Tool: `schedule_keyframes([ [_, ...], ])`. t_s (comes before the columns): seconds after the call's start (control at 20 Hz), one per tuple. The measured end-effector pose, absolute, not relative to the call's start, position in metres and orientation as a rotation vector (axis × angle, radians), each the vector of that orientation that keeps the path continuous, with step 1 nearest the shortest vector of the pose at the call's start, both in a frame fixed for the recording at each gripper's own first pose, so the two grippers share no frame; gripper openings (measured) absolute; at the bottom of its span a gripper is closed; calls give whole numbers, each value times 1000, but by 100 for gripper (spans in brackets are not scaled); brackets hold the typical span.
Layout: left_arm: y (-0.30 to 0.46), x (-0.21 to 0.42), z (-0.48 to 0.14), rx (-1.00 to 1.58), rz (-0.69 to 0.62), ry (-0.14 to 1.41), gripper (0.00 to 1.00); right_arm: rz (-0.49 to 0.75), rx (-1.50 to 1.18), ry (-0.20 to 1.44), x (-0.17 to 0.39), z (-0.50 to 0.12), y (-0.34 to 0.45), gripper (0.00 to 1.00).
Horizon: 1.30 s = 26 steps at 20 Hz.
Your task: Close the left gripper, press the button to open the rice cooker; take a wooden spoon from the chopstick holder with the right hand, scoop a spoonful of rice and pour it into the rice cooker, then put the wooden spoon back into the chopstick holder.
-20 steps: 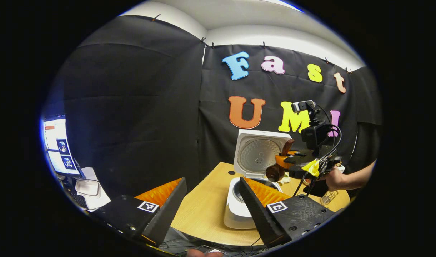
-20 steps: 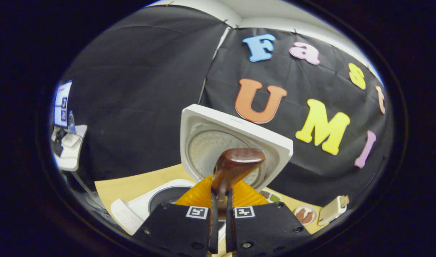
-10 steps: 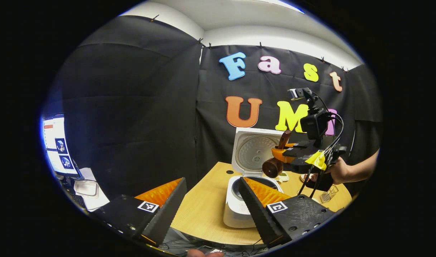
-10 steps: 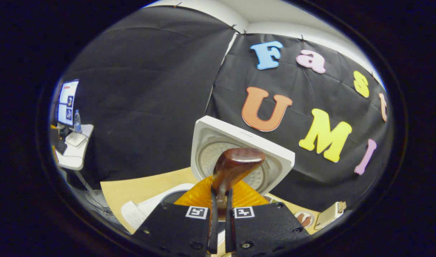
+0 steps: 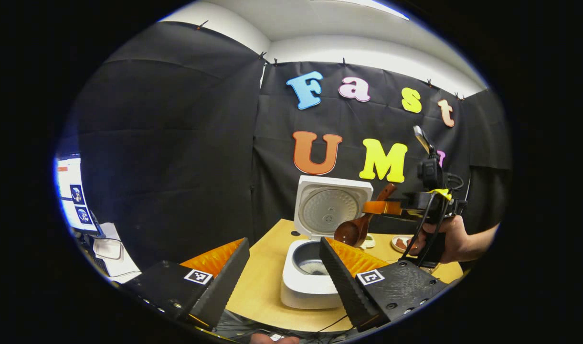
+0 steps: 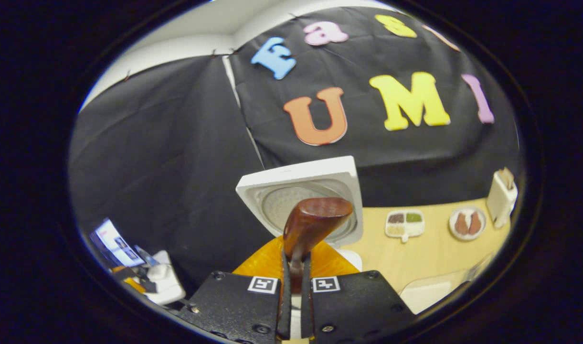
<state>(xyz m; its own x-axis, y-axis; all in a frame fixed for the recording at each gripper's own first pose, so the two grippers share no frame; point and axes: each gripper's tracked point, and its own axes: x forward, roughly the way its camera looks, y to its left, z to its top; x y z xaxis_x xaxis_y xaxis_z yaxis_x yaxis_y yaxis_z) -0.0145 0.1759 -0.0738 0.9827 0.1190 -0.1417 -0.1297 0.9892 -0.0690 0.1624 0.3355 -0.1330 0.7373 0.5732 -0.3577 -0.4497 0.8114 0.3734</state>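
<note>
Gripping the wooden spoon (image 6: 315, 222) by its handle, the right gripper (image 6: 295, 306) was seen with both fingers pressed flat against the wood, the bowl rising just ahead of them at 12 o'clock. In the left gripper view the same wooden spoon (image 5: 355, 229) was shown tilted, its long axis running from the handle end at 1 o'clock down to the bowl at 7 o'clock. The bowl was held in the air just beside the rice cooker (image 5: 308, 272), off its rim at about 2 o'clock, with the raised lid (image 5: 332, 206) standing behind. A small patch of white grains could be made out at the bottom of the inner pot (image 5: 312, 260).

Whether anything remained in the spoon's bowl could not be told. The pouring was judged done, or very nearly so, with the return of the spoon to the chopstick holder judged the step to come; the holder itself could not be picked out with certainty. The spoon was carried by the right gripper (image 5: 391, 209), held by a hand (image 5: 451, 239) at 3 o'clock, and so the right side was by far the nearer.

The left gripper (image 5: 284, 270) was seen with its fingers spread wide and nothing between them, hovering short of the wooden table (image 5: 265, 282). Two small dishes (image 6: 434, 223) lay on the table at 3 o'clock in the right gripper view.
</note>
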Motion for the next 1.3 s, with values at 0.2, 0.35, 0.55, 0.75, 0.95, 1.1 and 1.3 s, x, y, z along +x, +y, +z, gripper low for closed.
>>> schedule_keyframes([
  [0.2,134,-4,-64,-71,91,119,94,542,566,575,157,-122,277,13],
  [0.35,96,2,-63,-57,50,125,94,481,731,591,155,-110,218,13],
  [0.55,40,16,-67,-64,-48,146,94,318,742,540,167,-111,109,13],
  [0.75,4,35,-65,-69,-103,156,94,158,710,510,168,-125,7,13],
  [0.95,-25,53,-70,-94,-132,175,94,-13,626,510,171,-159,-86,13],
  [1.1,-44,62,-77,-103,-142,210,94,-91,569,523,180,-193,-131,13],
  [1.3,-56,70,-84,-41,-149,249,94,-145,563,562,197,-243,-151,13],
])
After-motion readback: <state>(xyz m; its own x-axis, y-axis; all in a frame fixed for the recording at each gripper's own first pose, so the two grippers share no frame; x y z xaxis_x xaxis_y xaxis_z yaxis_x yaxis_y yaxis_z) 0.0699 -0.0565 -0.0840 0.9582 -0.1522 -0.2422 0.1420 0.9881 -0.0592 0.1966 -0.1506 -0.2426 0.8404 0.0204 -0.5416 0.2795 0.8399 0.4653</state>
